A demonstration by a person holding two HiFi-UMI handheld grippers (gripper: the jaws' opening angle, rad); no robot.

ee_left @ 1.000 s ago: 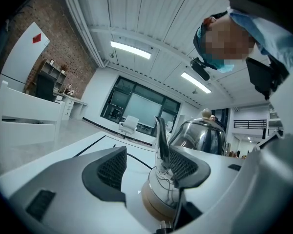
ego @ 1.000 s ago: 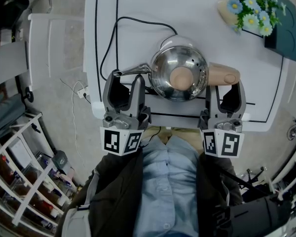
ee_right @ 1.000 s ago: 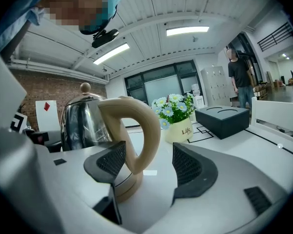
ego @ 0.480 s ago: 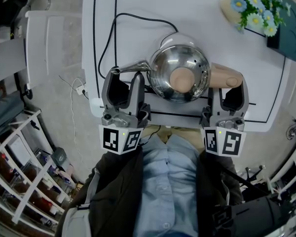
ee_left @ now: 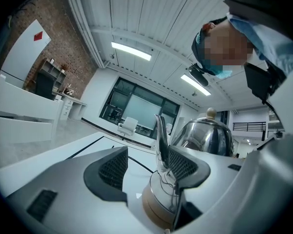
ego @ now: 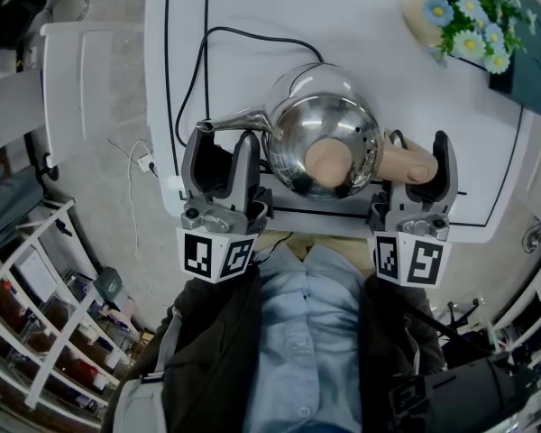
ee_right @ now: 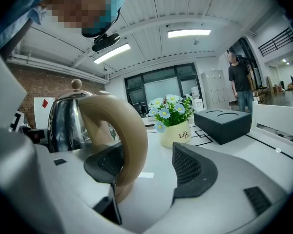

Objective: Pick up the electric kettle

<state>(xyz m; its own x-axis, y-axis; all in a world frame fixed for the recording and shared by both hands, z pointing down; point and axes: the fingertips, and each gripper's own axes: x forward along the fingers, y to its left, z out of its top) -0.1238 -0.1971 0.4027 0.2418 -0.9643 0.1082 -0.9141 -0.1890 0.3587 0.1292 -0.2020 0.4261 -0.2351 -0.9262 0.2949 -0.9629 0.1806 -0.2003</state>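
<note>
This looks like an open-plan office or lab space. The gripper views show a panelled ceiling with strip lights (ee_left: 131,51), a glass-walled room (ee_left: 136,108) at mid-frame, a white office chair (ee_left: 129,126), a brick wall (ee_left: 68,57) at left and grey lockers (ee_right: 212,89). In the head view, a white table (ego: 361,16) carries black taped lines, and a storage rack (ego: 36,332) fills the lower left.

You're working under bright, even ceiling strip lights (ee_left: 132,51), with glare on the steel kettle (ego: 325,142) and both gripper views bending and darkening at their edges.
</note>
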